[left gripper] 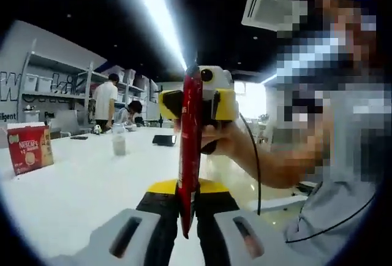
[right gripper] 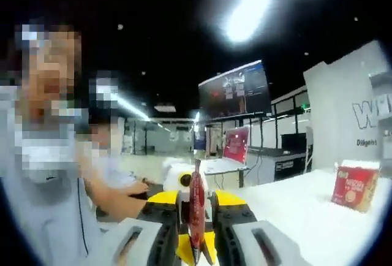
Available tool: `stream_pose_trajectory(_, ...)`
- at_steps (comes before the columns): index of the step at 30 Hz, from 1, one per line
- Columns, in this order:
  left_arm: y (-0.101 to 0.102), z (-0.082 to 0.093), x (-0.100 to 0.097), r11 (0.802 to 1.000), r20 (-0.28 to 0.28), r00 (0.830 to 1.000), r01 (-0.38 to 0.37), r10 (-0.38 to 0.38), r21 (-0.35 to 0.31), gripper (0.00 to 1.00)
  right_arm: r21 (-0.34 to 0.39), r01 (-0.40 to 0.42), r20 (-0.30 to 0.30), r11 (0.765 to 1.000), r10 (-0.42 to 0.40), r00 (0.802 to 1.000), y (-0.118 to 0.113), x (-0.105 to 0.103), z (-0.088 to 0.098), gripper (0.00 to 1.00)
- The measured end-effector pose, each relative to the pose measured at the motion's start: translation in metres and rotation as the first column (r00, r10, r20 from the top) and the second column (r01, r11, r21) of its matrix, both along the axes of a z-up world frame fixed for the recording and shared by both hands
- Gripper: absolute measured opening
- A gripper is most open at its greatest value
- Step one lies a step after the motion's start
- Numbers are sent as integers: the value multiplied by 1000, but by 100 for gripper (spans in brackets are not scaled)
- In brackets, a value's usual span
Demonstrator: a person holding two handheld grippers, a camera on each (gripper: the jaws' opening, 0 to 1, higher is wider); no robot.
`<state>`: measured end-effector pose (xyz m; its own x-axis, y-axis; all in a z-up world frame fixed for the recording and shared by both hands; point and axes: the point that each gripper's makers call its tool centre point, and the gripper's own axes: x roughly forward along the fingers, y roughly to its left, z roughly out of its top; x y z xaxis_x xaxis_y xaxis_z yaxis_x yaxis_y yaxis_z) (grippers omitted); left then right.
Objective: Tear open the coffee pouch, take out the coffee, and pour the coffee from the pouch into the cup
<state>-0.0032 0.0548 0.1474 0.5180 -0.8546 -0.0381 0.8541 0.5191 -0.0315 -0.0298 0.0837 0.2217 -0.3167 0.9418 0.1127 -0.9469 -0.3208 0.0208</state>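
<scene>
A slim red coffee pouch stands upright, held edge-on between both grippers. My left gripper is shut on its lower part, black and yellow jaws pressed to either side. The right gripper, yellow and held by a person's hand, is shut on the pouch's top end. In the right gripper view the same pouch rises between my right gripper's jaws, which are shut on it. A small pale cup stands far back on the white table.
A red Nescafe box sits on the table off to one side. A black object lies behind the cup. Two people are by shelves at the back. The person's body is close on the side.
</scene>
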Motion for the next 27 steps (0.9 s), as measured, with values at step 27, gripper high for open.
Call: stream_pose_trajectory(27,7,1,0,1000,-32,999,-5,5,-10,13,32,-37,-104,999,40,994,11,5,-17,9)
